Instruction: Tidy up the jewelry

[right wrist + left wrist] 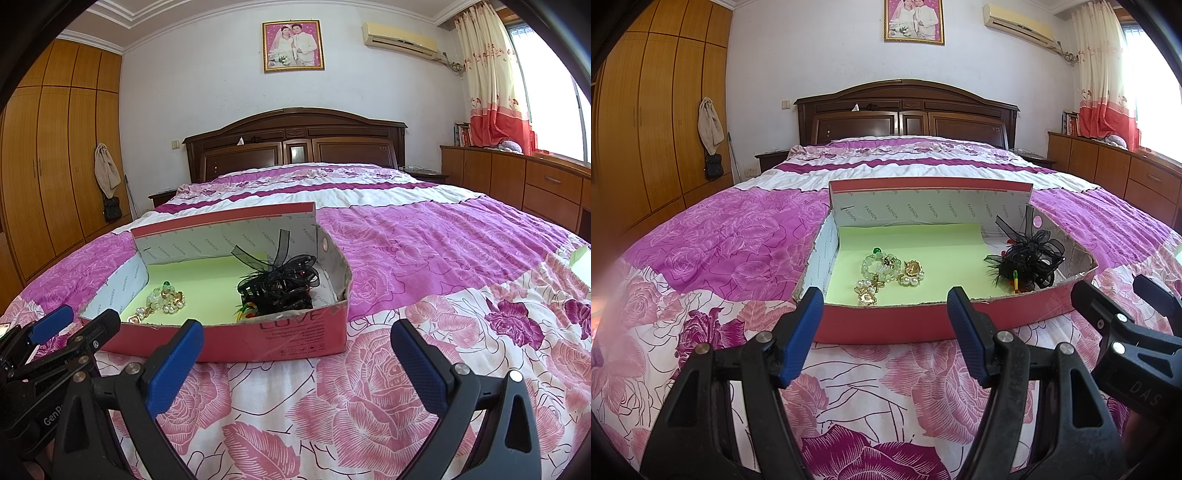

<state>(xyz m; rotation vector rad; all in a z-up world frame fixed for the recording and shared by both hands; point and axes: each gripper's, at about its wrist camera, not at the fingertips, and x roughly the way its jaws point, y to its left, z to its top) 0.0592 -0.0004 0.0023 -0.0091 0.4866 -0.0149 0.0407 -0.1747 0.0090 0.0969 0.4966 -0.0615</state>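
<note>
Jewelry lies in a shallow red cardboard box lined with pale green paper, set on a bed covered by a pink and purple rose-print quilt. On the left part of the lining sit a pale green beaded bracelet, a gold brooch with white pearls just to its right, and a second gold and pearl piece nearer the front wall. At the right end of the box is a heap of black ribbon and feather hair accessories, with a small red, yellow and green bit at its near edge.

The left gripper, black with blue pads, is held low and level just in front of the box's near wall, its jaws spread wide and holding nothing. The right gripper hovers beside it, level over the quilt off the box's near right corner, jaws likewise spread wide with nothing between them.
</note>
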